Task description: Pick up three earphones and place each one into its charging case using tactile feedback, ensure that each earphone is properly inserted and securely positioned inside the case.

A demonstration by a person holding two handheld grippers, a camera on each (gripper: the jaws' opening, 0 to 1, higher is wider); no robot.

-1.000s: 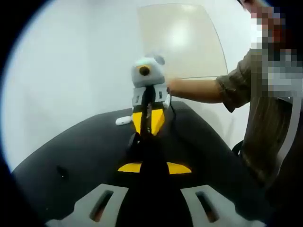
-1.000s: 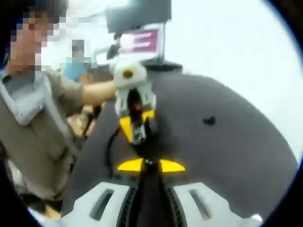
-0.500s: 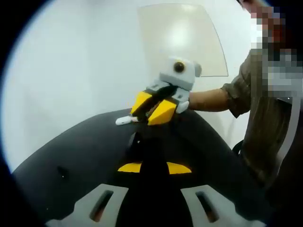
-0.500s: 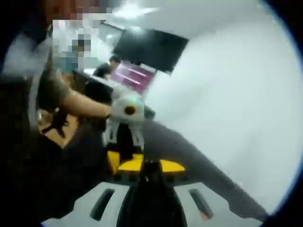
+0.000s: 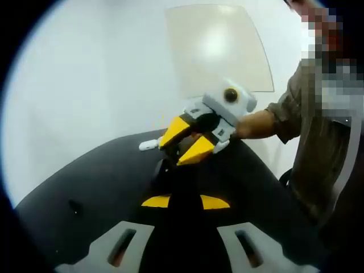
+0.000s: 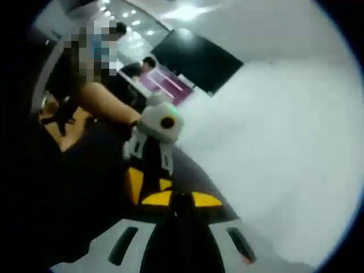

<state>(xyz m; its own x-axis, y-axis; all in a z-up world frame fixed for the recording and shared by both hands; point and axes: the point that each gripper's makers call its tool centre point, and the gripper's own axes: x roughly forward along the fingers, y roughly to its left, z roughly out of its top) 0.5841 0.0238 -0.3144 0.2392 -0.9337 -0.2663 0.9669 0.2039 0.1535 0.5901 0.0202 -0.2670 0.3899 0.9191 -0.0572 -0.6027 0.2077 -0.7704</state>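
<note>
In the left gripper view my left gripper [image 5: 185, 202] is shut, and a small black charging case [image 5: 161, 169] sits at its yellow tips. Just above it hovers my right gripper [image 5: 170, 152], tilted down to the left, its yellow fingers close together. A white earphone case [image 5: 149, 145] lies on the black table [image 5: 85, 182] behind them. In the right gripper view my right gripper [image 6: 181, 199] has its tips together around a dark sliver, too blurred to name. The left gripper [image 6: 149, 190] stands right in front of it.
A tiny dark item [image 5: 74, 206] lies on the table at the left. The person's arm [image 5: 261, 122] reaches in from the right. A pale panel [image 5: 219, 48] leans on the white wall. A dark screen [image 6: 196, 57] and people are far behind.
My right gripper has lifted off the left gripper's tips and tilted sideways. The right gripper view has swung up from the table toward the room. The left gripper has held still.
</note>
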